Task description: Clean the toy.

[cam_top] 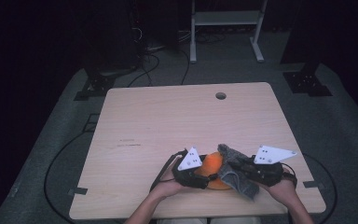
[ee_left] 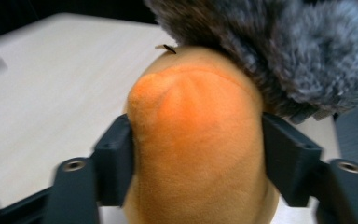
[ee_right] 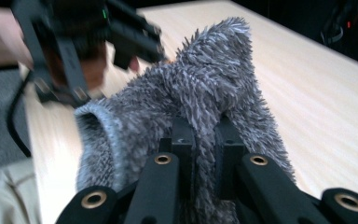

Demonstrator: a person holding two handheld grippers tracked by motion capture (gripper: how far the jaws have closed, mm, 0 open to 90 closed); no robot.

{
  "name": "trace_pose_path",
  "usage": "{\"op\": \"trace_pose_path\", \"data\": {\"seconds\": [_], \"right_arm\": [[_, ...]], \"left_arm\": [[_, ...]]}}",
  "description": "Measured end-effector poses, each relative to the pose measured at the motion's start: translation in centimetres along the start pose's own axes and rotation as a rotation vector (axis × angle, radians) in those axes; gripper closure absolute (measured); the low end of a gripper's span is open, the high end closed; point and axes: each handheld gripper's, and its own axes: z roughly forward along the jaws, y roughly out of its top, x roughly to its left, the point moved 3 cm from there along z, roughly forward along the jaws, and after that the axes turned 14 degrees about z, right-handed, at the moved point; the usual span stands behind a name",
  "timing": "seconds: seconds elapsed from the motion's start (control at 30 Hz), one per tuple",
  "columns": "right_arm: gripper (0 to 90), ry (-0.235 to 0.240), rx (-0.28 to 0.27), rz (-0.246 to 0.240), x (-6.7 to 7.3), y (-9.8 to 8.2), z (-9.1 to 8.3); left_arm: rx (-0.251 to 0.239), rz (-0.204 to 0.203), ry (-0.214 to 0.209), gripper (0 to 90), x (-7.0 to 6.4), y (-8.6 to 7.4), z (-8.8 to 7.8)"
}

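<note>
We have the orange plush toy (ee_left: 198,140) near the front edge of the surface (cam_top: 168,116), between our hands, with the left tool (cam_top: 200,176) clasped around its rounded body so the jaws dent the soft sides, while the right tool (ee_right: 200,140) is clenched tight on a fold of the fuzzy grey sock (ee_right: 200,88) that drapes over the toy's top. Both look light, soft and squashy to us, so nothing here should break. The sock will likely stretch and slip, so we would grip it by its cuff.

Dark room; grey carpet (cam_top: 335,135), light wood table (cam_top: 168,121), white frame (cam_top: 226,18) behind
</note>
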Motion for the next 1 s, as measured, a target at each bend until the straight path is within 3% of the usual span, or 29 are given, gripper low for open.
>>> {"op": "trace_pose_path", "data": {"seconds": [0.07,0.1,0.13,0.17,0.2,0.3,0.37,0.43,0.53,0.6,0.63,0.67,0.73,0.8,0.87,0.93,1.0], "right_arm": [[81.0,0.009,-0.021,-0.022,0.8,0.8,-0.1],[80.9,0.012,-0.026,-0.043,1.6,1.4,0.0],[80.9,0.012,-0.026,-0.043,1.6,1.4,0.0],[80.9,0.0,-0.017,-0.044,1.7,1.6,0.3],[80.9,-0.009,0.005,-0.052,1.8,1.5,0.8],[80.9,0.001,0.038,-0.042,1.7,0.8,1.8],[80.9,0.006,0.033,-0.032,1.4,0.6,1.7],[81.0,-0.031,0.037,-0.015,0.3,0.3,1.3],[80.9,-0.064,0.033,0.067,-1.8,-0.9,1.2],[81.0,-0.055,0.029,0.092,-1.9,-1.2,1.4],[81.0,-0.057,0.034,0.078,-1.5,-1.0,1.5],[81.0,-0.053,0.041,0.057,-1.0,-0.6,1.7],[81.0,-0.022,0.026,0.03,0.2,0.2,1.8],[80.9,-0.009,0.038,-0.005,0.8,0.5,2.3],[81.0,-0.007,0.037,0.003,0.5,0.2,2.3],[81.0,-0.044,0.049,0.015,-0.4,-0.1,2.0],[80.9,-0.045,0.038,0.037,-0.6,-0.1,1.5]], "left_arm": [[0.007,0.127,0.053,37.5,-0.5,0.6,-0.1],[0.015,0.213,0.088,37.9,-0.9,0.9,-0.1],[0.031,0.254,0.095,37.9,-1.1,1.0,0.0],[0.041,0.254,0.079,37.2,-1.2,0.8,0.1],[0.035,0.229,0.061,35.0,-1.1,0.5,0.1],[0.02,0.113,0.016,23.9,-0.7,0.1,0.3],[0.037,0.12,0.022,29.8,-0.5,0.1,0.2],[0.051,0.104,0.006,31.9,-0.2,-0.1,-0.1],[0.044,0.058,-0.012,31.4,0.3,-0.8,-0.4],[0.003,-0.045,-0.047,23.8,0.9,-0.7,-0.5],[-0.014,-0.106,-0.05,19.3,1.2,-0.7,-0.5],[-0.013,-0.118,-0.046,18.8,1.4,-0.7,-0.5],[0.01,-0.055,-0.025,28.3,1.2,-0.9,-0.8],[0.03,-0.025,-0.02,34.5,1.2,-1.2,-1.0],[0.029,0.004,-0.027,37.4,1.1,-1.3,-1.2],[0.028,0.021,-0.019,38.0,0.8,-1.1,-0.9],[0.032,0.064,-0.013,38.0,0.4,-0.6,-0.7]]}}
